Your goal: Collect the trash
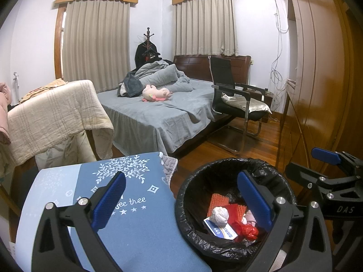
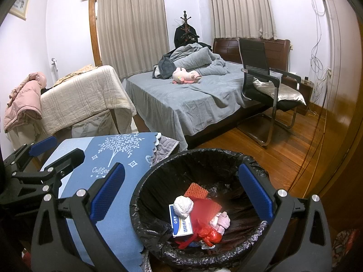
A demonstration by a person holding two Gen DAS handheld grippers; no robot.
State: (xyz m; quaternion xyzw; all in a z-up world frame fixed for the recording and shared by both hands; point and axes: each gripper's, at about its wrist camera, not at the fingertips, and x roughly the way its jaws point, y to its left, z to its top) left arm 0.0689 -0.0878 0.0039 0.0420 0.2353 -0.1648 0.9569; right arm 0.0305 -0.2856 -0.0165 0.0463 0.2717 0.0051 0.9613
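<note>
We see blue-clothed worktop (image 2: 118, 158) near left, grey bed (image 2: 192, 104) far. Both claws, left claw (image 1: 181, 201) and right claw (image 2: 183, 195), spread, empty. Trash (image 2: 195, 217) inside black-lined bin (image 2: 158, 181), bin's near rim cut off.

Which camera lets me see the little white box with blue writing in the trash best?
The right wrist view. There the white box lies nearly whole in the black-lined bin, print readable, only a white wad over its corner. In the left wrist view the box appears smaller and more tilted.
</note>
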